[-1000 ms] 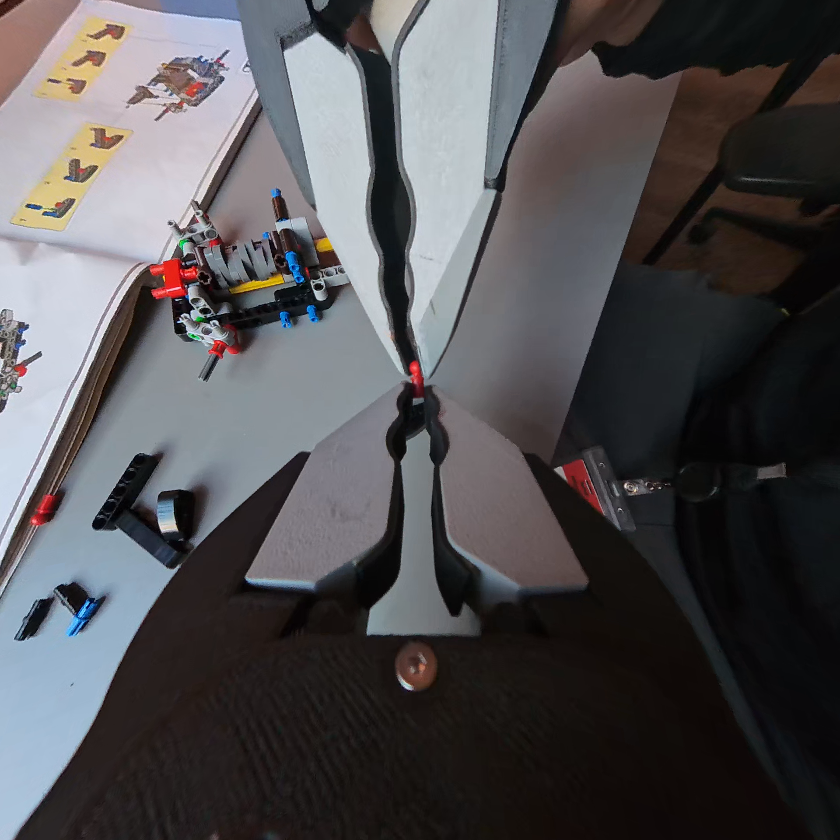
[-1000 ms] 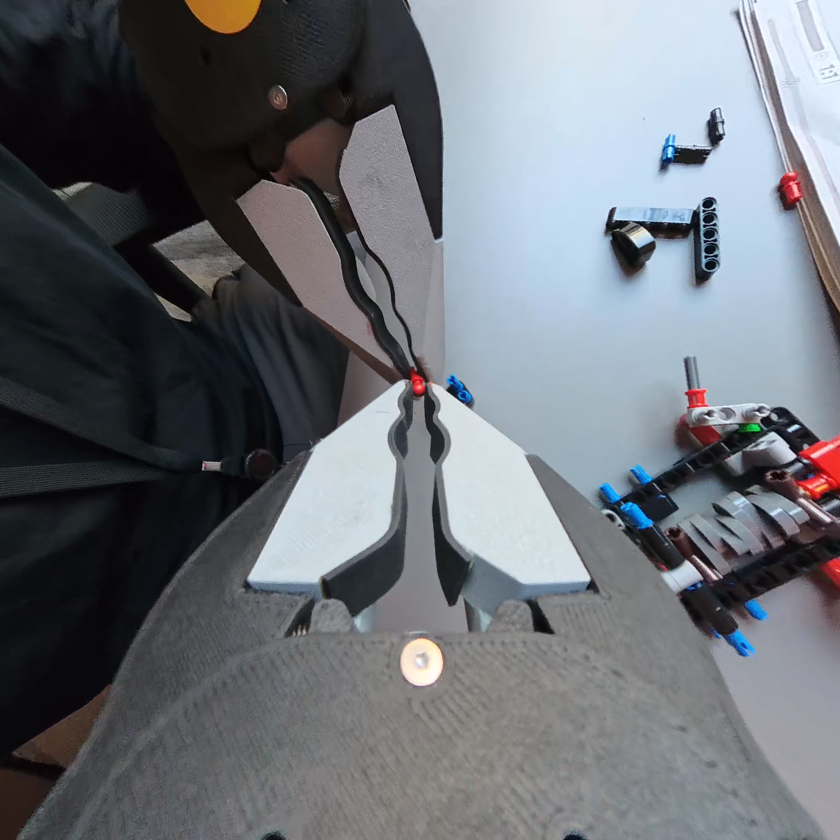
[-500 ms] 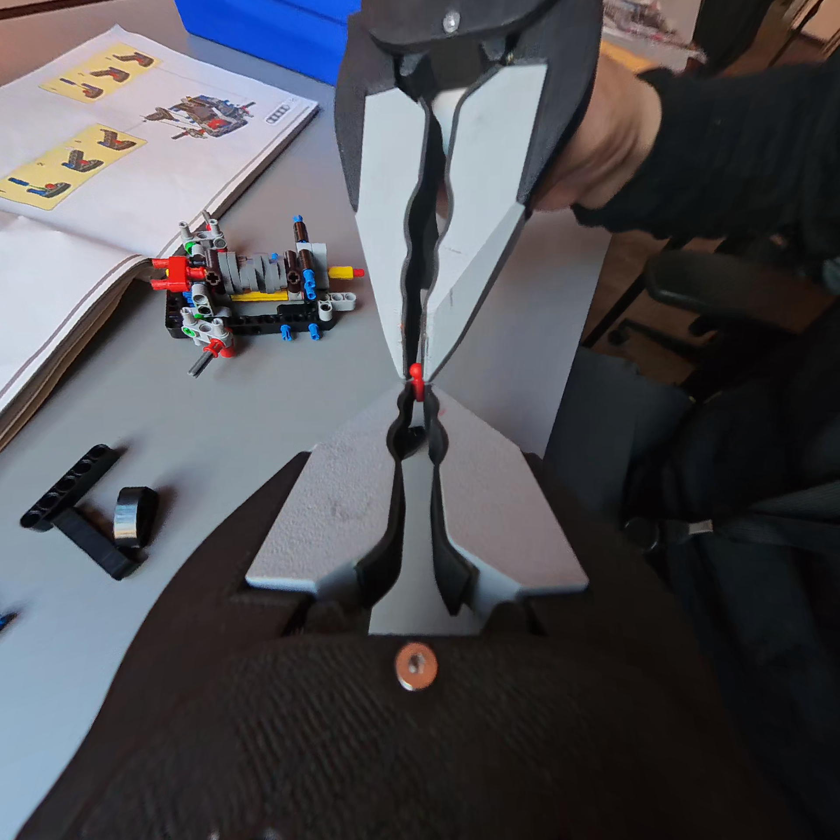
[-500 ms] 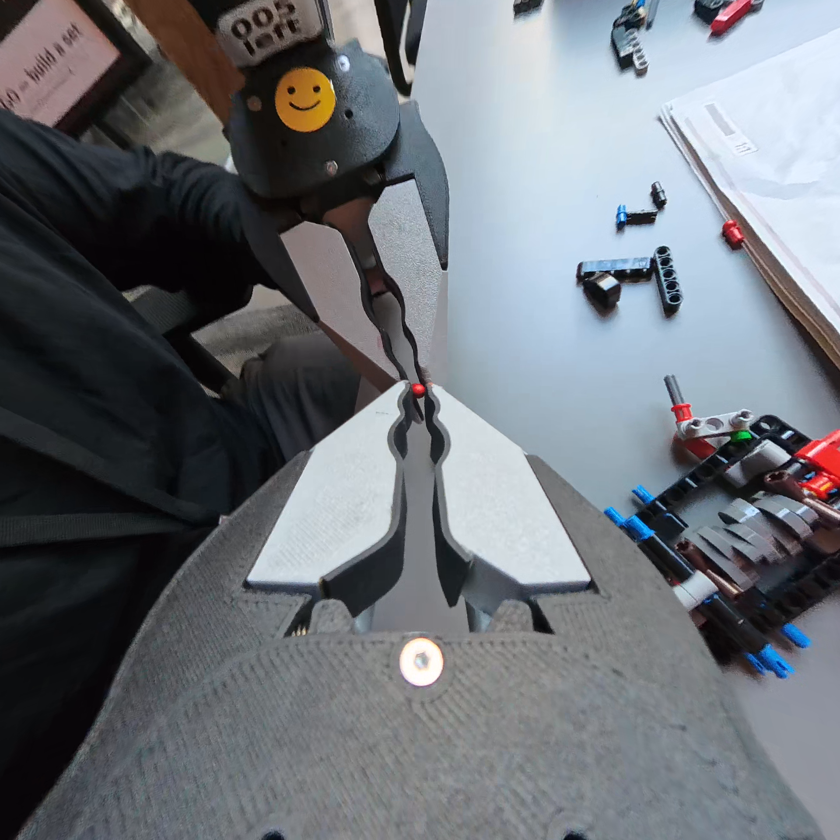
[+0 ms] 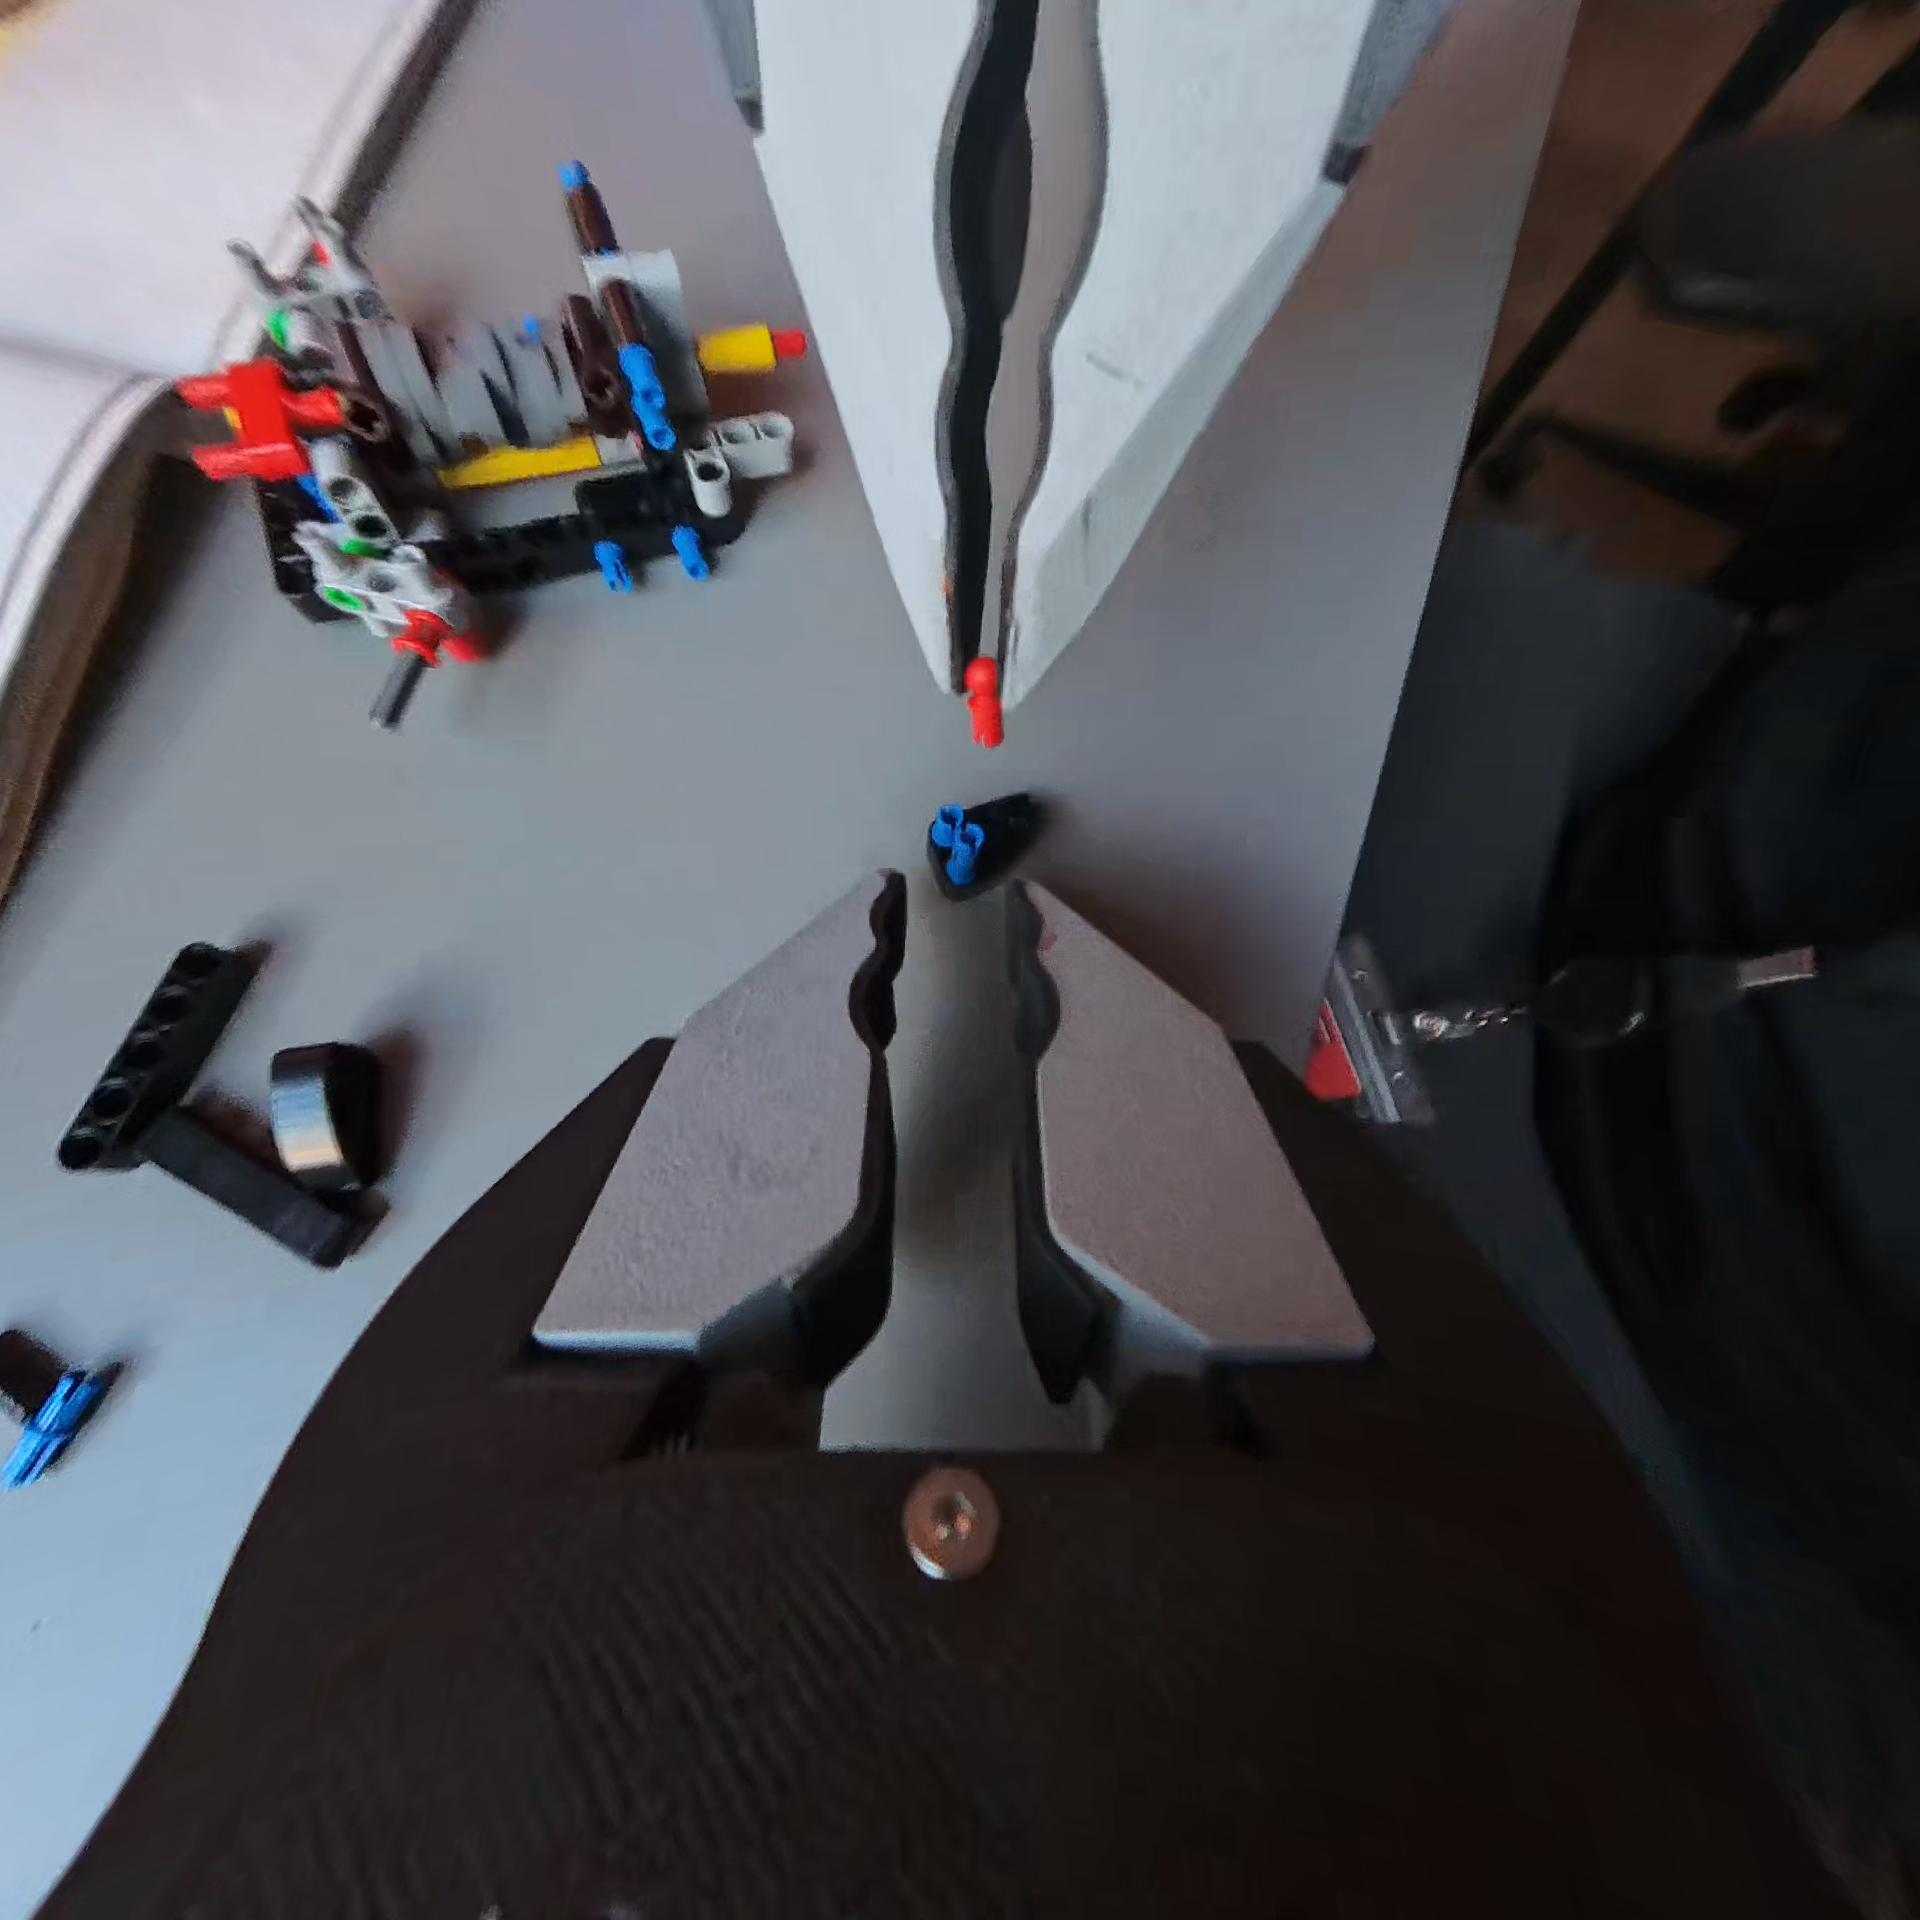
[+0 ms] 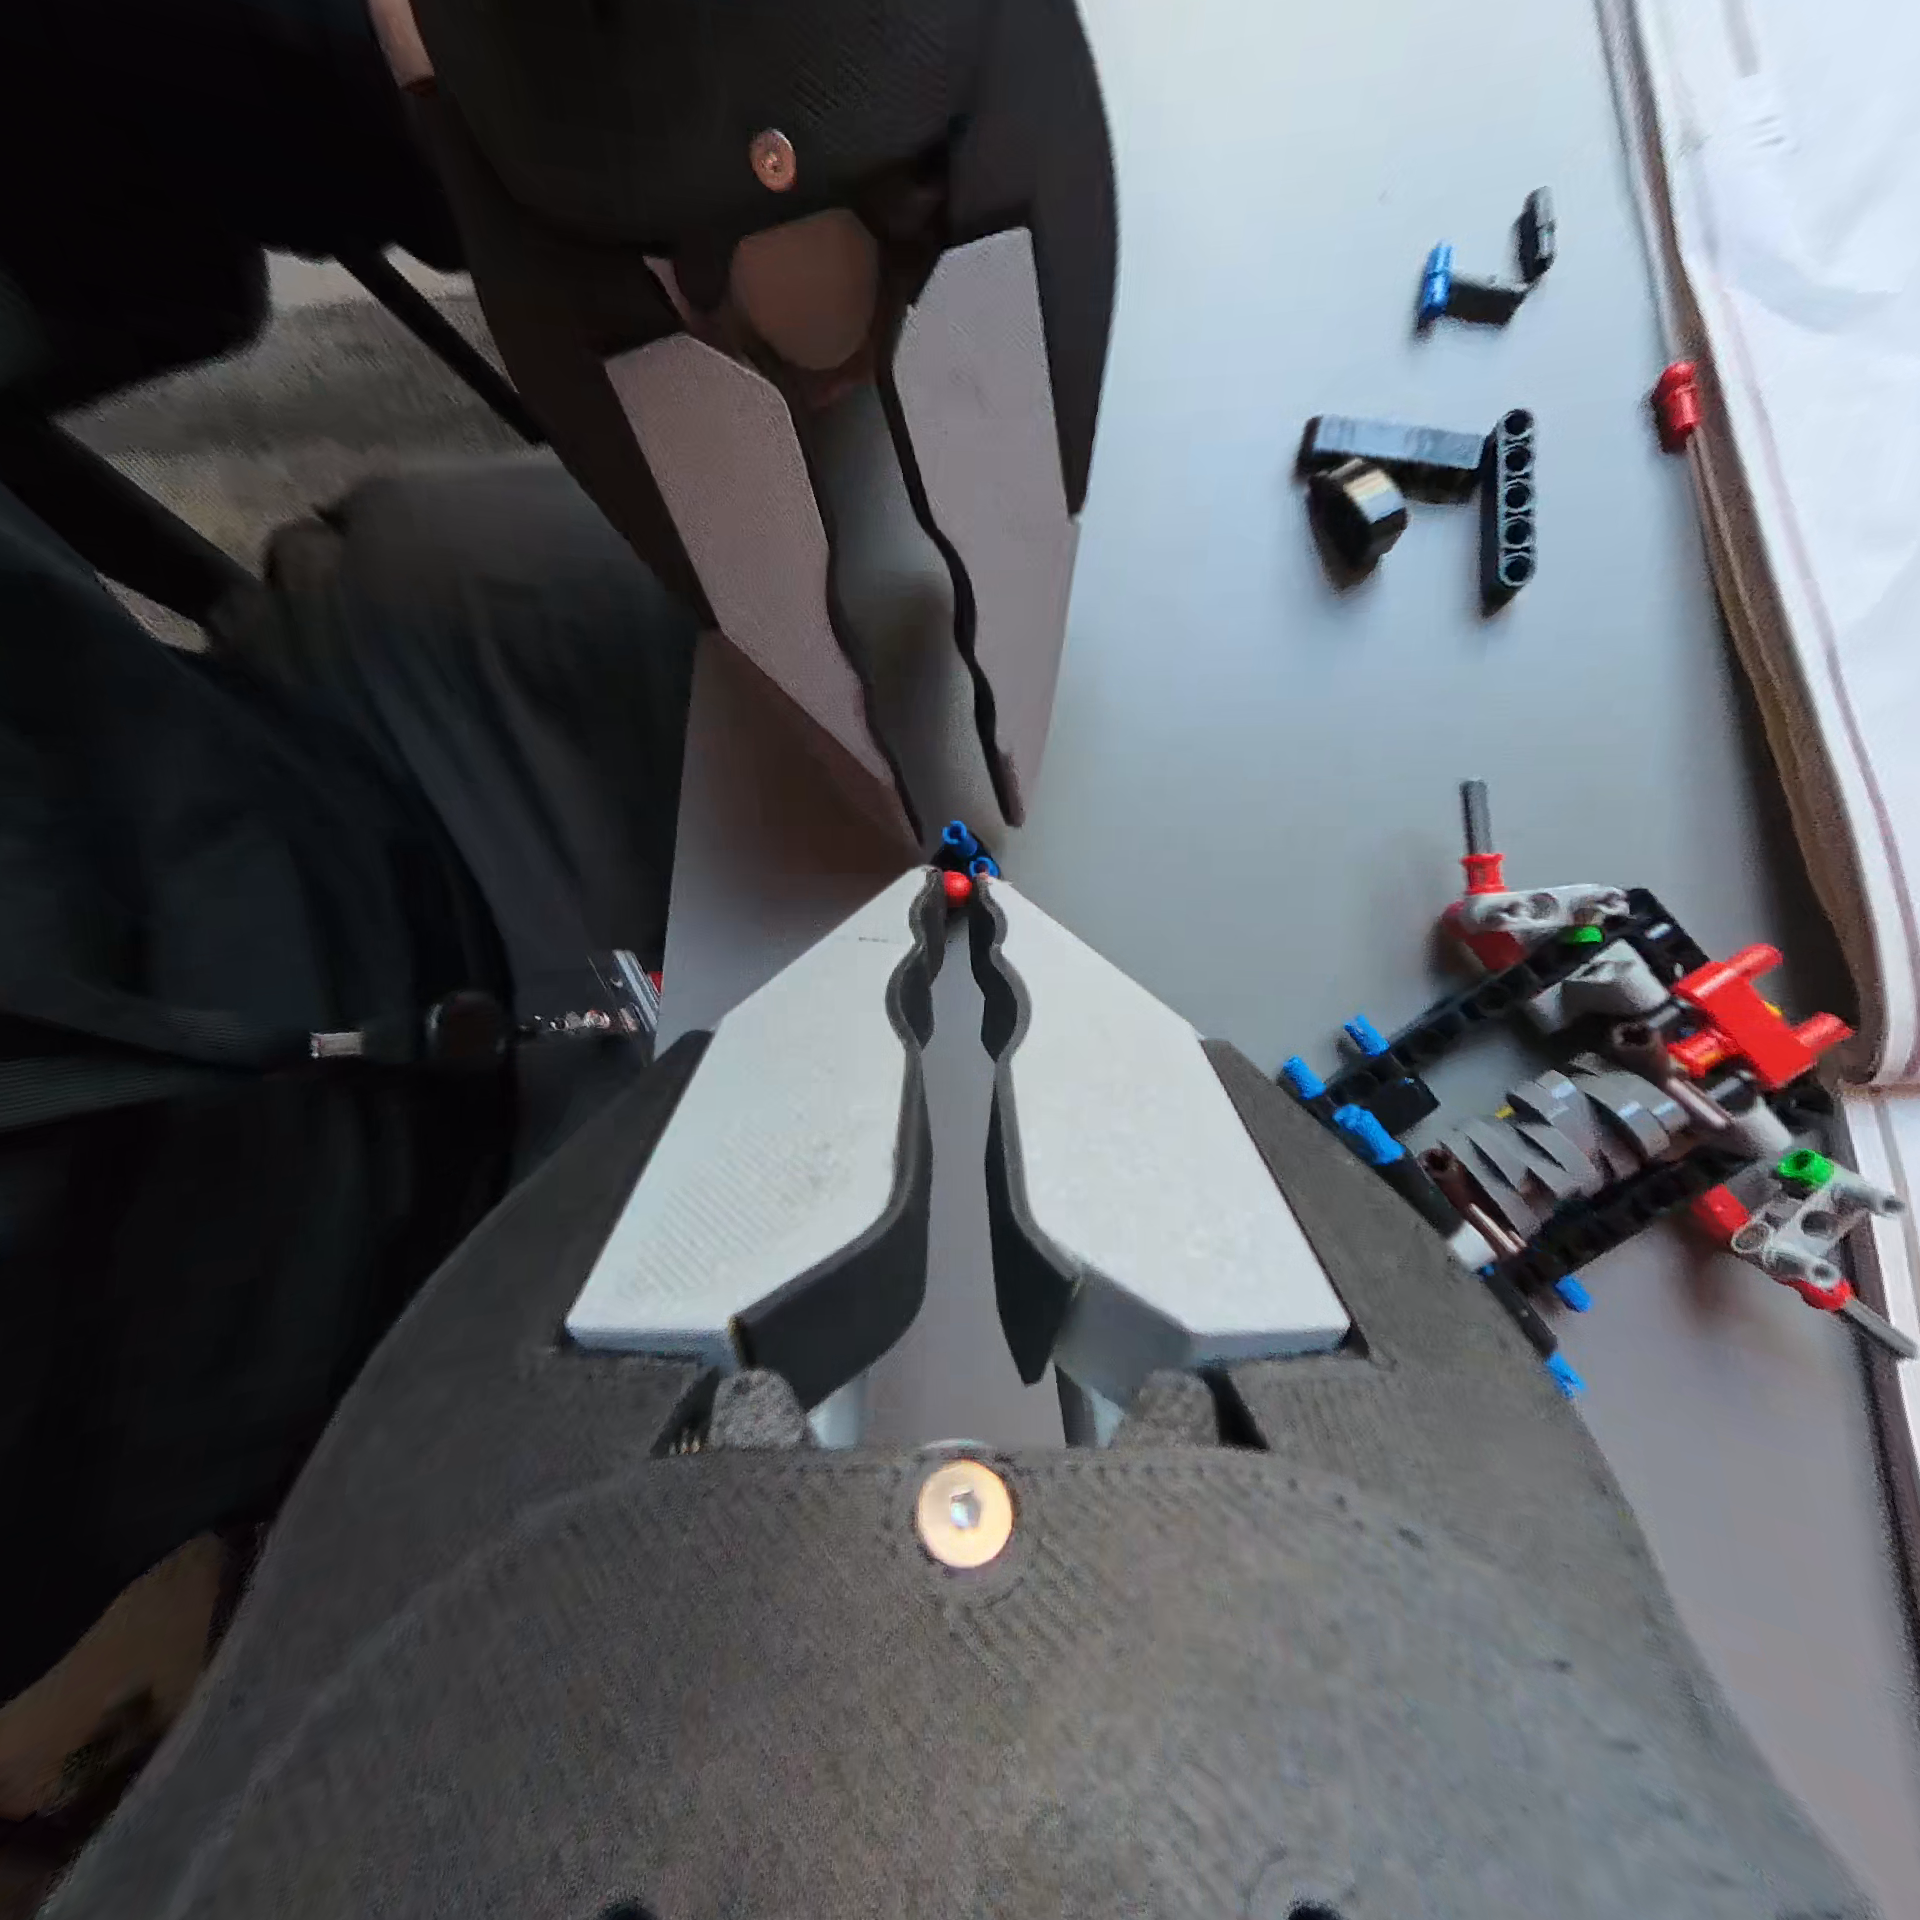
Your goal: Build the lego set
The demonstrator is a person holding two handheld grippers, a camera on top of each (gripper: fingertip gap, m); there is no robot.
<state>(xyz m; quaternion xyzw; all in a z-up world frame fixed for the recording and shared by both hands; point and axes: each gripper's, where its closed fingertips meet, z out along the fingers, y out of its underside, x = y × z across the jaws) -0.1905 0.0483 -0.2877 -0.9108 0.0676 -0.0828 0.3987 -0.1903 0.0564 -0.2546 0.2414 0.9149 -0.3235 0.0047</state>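
Note:
My left gripper point(image 5: 956, 891) is open and empty; it also shows in the right wrist view point(image 6: 961, 823). A small black piece with blue pins point(image 5: 977, 844) lies on the grey table point(image 5: 675, 831) just ahead of its fingertips, also seen in the right wrist view point(image 6: 962, 847). My right gripper point(image 6: 956, 888) is shut on a small red pin point(image 6: 956, 885). In the left wrist view the right gripper point(image 5: 979, 675) comes in from the top, with the red pin point(image 5: 982, 704) sticking out of its tips a short way above the black piece.
The partly built model point(image 5: 499, 447) point(image 6: 1621, 1091) stands by the open manual point(image 5: 156, 156) point(image 6: 1818, 312). Loose black beams point(image 5: 208, 1101) point(image 6: 1455, 488), a black-and-blue piece point(image 5: 42, 1403) point(image 6: 1475, 281) and a red piece point(image 6: 1675, 393) lie around. The table edge and a person's lap are close by. Both grippers' tips are close together, under 4 cm apart. It is some 15 cm from my left tips to the black-and-blue piece point(image 6: 1475, 281).
The two grippers were tip to tip at the red pin. My left gripper has opened and drawn back; the black piece now lies on the table. The right gripper keeps the red pin.

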